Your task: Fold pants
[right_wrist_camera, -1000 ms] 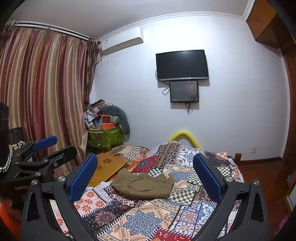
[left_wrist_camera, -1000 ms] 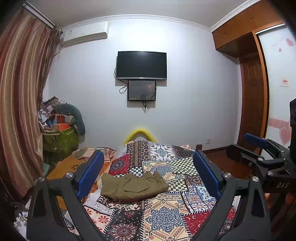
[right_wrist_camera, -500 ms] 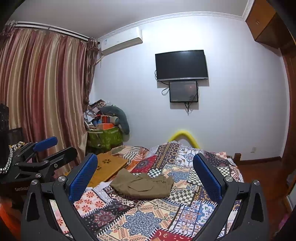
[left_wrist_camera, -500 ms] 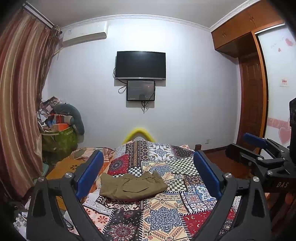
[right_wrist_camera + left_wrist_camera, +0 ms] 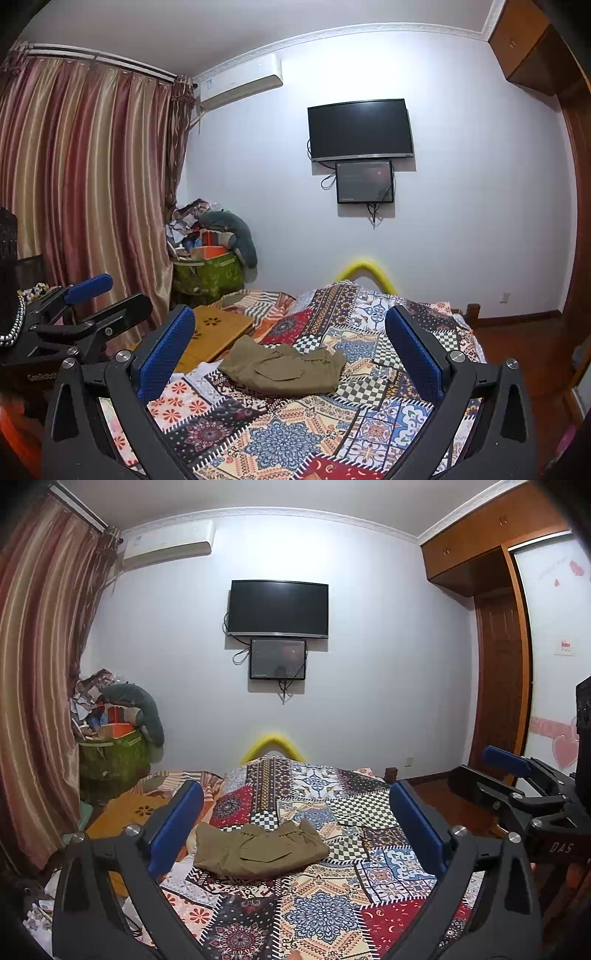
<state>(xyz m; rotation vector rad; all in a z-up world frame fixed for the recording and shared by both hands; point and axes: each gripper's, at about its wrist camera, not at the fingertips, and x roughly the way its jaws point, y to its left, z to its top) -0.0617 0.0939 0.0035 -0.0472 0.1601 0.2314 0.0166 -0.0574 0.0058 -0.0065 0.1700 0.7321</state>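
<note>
On patchwork bedspread (image 5: 325, 915), folded pants (image 5: 258, 853)

Both grippers, left gripper (image 5: 295, 830) and right gripper (image 5: 290, 349): black angular frames, silver screws, textured blue finger pads (image 5: 166, 354), faint white lettering.

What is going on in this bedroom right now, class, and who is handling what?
A person holds two black grippers with blue pads above a bed. The left gripper and the right gripper are both open and hold nothing. The olive-green cargo pants lie in a compact bundle on the patchwork quilt, apart from both grippers. From how they lie, either the folding is done or it has yet to begin; the pictures cannot settle which.
</note>
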